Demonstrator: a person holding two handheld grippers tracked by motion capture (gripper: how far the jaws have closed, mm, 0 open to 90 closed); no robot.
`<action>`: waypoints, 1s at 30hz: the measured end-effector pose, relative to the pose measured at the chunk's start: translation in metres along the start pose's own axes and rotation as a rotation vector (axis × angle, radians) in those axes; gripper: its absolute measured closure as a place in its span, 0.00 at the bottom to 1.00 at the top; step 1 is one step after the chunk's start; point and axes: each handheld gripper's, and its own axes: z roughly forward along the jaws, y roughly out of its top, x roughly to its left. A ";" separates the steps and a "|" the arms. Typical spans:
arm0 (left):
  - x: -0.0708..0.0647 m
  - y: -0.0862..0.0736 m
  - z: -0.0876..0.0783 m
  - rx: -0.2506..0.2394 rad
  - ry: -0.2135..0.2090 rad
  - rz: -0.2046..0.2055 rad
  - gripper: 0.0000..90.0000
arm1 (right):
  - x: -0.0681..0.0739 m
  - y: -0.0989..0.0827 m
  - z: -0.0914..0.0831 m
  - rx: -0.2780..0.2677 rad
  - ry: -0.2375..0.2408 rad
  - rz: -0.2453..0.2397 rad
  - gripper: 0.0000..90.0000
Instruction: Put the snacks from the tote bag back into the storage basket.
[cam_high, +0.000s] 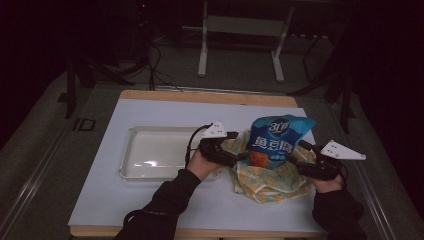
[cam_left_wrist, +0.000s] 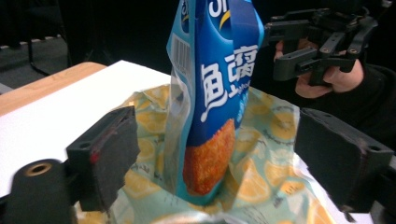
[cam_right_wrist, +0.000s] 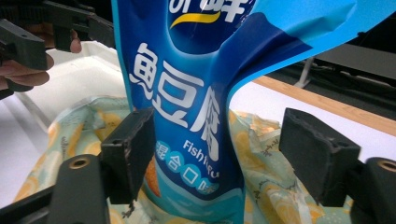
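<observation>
A blue snack pouch (cam_high: 276, 136) with white lettering stands upright inside the mouth of a yellow lemon-print bag (cam_high: 270, 184) lying on the white table sheet. My left gripper (cam_high: 243, 153) is at the pouch's left side, my right gripper (cam_high: 296, 159) at its right. In the left gripper view the pouch (cam_left_wrist: 215, 116) rises between the wide-apart jaws of the open left gripper (cam_left_wrist: 224, 156), above the lemon-print bag (cam_left_wrist: 275, 172). In the right gripper view the right gripper (cam_right_wrist: 224, 151) is open too, its left jaw close against the pouch (cam_right_wrist: 187, 116).
A shallow white tray (cam_high: 150, 150) lies on the sheet just left of my left hand, and its corner (cam_right_wrist: 79, 79) appears behind the bag. The table's wooden edge (cam_high: 200, 95) runs along the far side. Dark floor, cables and a white stand (cam_high: 240, 30) lie beyond.
</observation>
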 end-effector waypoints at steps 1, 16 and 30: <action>0.000 0.000 0.000 0.000 0.000 0.000 0.17 | 0.000 0.000 0.000 0.000 0.000 0.000 0.30; 0.001 0.012 0.033 0.007 0.049 0.044 0.55 | -0.001 0.000 0.014 0.015 -0.035 0.020 0.55; -0.003 0.014 0.049 0.037 0.083 0.020 0.76 | 0.001 0.001 0.022 0.055 -0.043 -0.010 0.80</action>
